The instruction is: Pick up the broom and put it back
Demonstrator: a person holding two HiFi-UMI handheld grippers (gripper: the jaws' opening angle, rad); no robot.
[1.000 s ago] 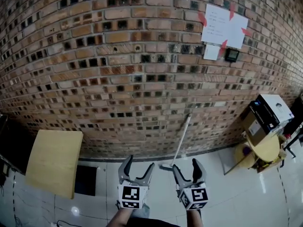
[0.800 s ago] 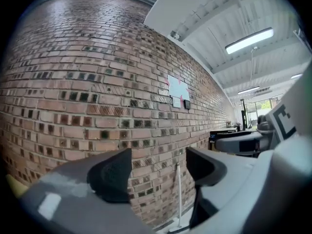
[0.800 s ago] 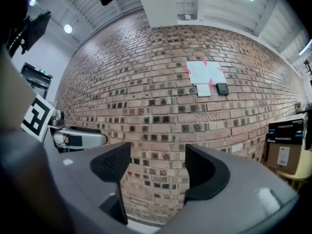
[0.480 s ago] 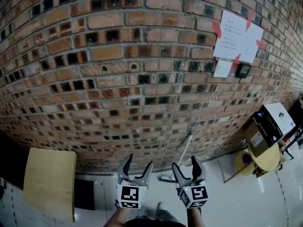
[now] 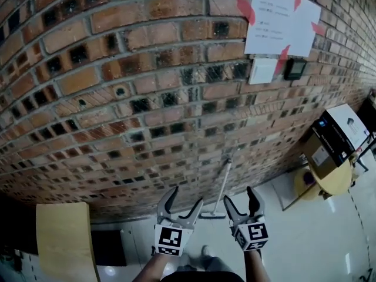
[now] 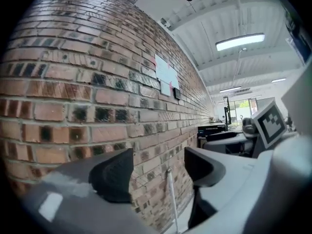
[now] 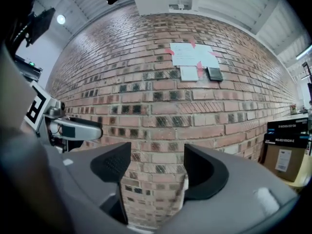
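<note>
While we hold the left gripper (image 5: 185, 198) and the right gripper (image 5: 241, 197) side by side, both sets of jaws stand apart and grip nothing. Just beyond them, the broom (image 5: 222, 187) leans against the brick wall (image 5: 147, 98), its head on the floor (image 5: 305, 239).

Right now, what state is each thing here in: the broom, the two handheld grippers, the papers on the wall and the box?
Broom: leaning upright against the brick wall, head on the floor, not held.
Left gripper: open, empty.
Right gripper: open, empty.
Papers: stuck flat on the wall.
Box: resting on a round yellow table.
</note>
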